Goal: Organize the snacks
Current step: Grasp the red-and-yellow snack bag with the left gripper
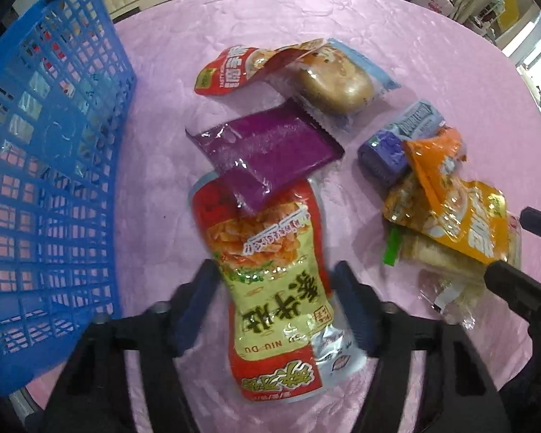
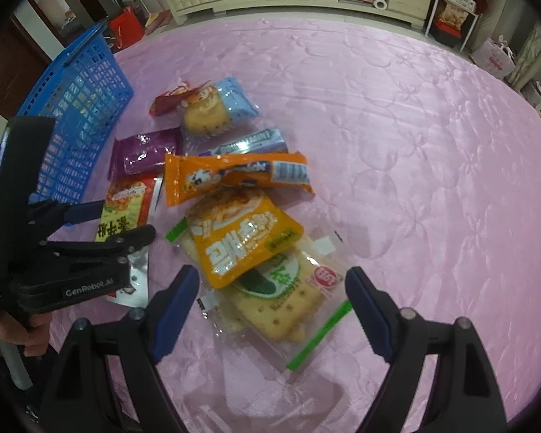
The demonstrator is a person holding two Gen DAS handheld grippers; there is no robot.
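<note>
A red and yellow snack packet [image 1: 267, 252] lies lengthwise between the fingers of my left gripper [image 1: 276, 288], whose pads touch its two long edges. A purple packet [image 1: 270, 148] overlaps its far end. In the right wrist view the left gripper [image 2: 126, 222] points down onto this packet [image 2: 126, 202]. My right gripper [image 2: 272, 276] hangs open above a clear cracker pack [image 2: 281, 299] with a yellow-orange packet [image 2: 241, 238] lying on it, touching neither. A blue basket [image 1: 47, 180] stands at the left.
On the pink tablecloth [image 2: 414, 144] lie a wrapped bun [image 2: 209, 115], a red packet [image 2: 169, 99], a blue gum box [image 2: 249, 142] and an orange packet [image 2: 234, 176]. A hand [image 2: 14, 328] holds the left gripper's handle. Shelves and furniture stand beyond the table.
</note>
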